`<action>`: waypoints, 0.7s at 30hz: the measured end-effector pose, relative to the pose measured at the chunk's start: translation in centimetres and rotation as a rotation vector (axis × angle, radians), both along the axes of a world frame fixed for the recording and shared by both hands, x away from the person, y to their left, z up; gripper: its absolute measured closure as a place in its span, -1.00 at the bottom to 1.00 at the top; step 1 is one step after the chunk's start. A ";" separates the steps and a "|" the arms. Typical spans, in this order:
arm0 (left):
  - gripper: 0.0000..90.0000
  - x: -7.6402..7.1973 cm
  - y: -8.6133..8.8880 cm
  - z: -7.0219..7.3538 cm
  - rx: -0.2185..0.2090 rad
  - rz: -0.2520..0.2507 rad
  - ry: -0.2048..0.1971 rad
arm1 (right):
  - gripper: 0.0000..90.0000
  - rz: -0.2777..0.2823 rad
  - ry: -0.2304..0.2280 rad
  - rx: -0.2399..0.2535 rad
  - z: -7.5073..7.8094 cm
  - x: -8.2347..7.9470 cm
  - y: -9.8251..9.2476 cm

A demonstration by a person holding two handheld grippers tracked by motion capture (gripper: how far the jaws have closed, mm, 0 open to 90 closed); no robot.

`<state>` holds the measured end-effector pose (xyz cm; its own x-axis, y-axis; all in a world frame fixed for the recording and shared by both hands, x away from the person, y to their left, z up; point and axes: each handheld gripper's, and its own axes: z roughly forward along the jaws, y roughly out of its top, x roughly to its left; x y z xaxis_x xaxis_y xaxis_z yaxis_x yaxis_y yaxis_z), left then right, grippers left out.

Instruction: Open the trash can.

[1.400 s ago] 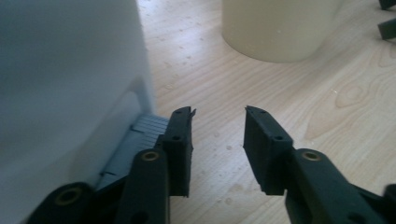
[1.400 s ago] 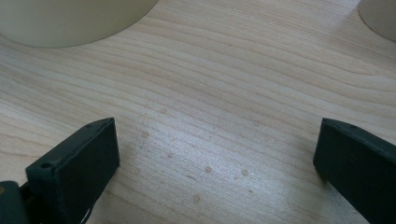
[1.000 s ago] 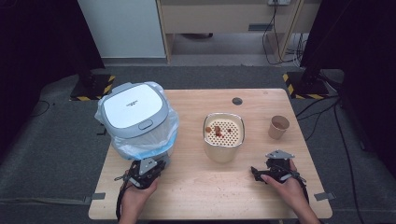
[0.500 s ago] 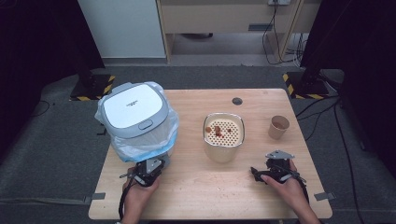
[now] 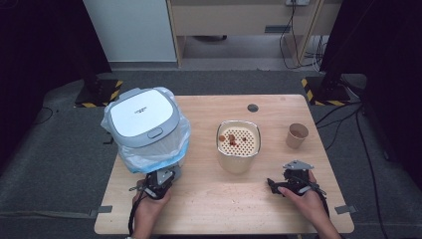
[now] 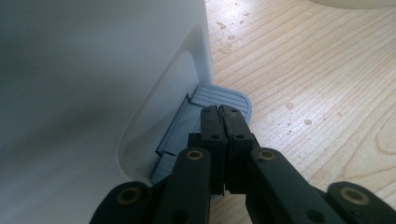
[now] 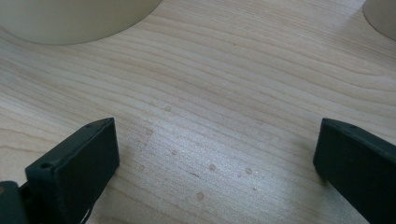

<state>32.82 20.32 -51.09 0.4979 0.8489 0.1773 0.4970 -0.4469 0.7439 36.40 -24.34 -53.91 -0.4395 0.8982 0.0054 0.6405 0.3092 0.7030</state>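
A white pedal bin (image 5: pixel 144 119) with a pale blue bag liner stands at the table's left. My left gripper (image 5: pixel 168 175) lies at its foot, held by a hand. In the left gripper view its jaws (image 6: pixel 220 111) are shut with nothing between them, having just closed the last bit. Their tips sit over the grey ribbed pedal (image 6: pixel 222 95) beside the bin's white wall (image 6: pixel 93 93). My right gripper (image 5: pixel 287 178) rests on the table at the near right. Its jaws (image 7: pixel 215 154) stand wide open over bare wood.
A beige container (image 5: pixel 238 160) with a perforated insert holding reddish bits stands mid-table; its base shows in the right gripper view (image 7: pixel 79 18). A paper cup (image 5: pixel 297 135) is at the right, a small black disc (image 5: pixel 253 107) farther back. Water droplets dot the wood (image 6: pixel 289 107).
My left gripper has edged slightly toward the bin's foot. The right hand and gripper have stayed still.
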 end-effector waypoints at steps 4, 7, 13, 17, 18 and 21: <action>0.95 0.0 0.0 -0.1 -0.003 0.001 0.004 | -0.98 0.000 0.001 0.000 0.0 0.0 0.0; 0.95 0.0 -0.1 -0.2 0.010 -0.001 0.003 | -0.99 -0.001 0.001 0.000 0.0 0.0 0.0; 0.96 0.2 0.0 -0.6 -0.003 0.005 0.022 | -0.99 -0.003 0.000 -0.001 0.0 0.0 0.0; 0.96 0.3 0.0 -0.9 0.006 0.002 0.034 | -0.99 -0.003 0.000 -0.001 0.0 0.0 0.0; 0.96 0.3 0.0 -0.9 0.006 0.002 0.034 | -0.99 -0.003 0.000 -0.001 0.0 0.0 0.0; 0.96 0.4 0.0 -0.9 0.001 0.003 0.034 | -0.99 -0.003 0.000 0.000 0.0 0.0 0.0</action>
<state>33.17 20.36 -52.02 0.5013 0.8501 0.1613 0.5234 -0.4464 0.7258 36.41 -24.31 -53.90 -0.4366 0.8996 0.0052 0.6418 0.3075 0.7025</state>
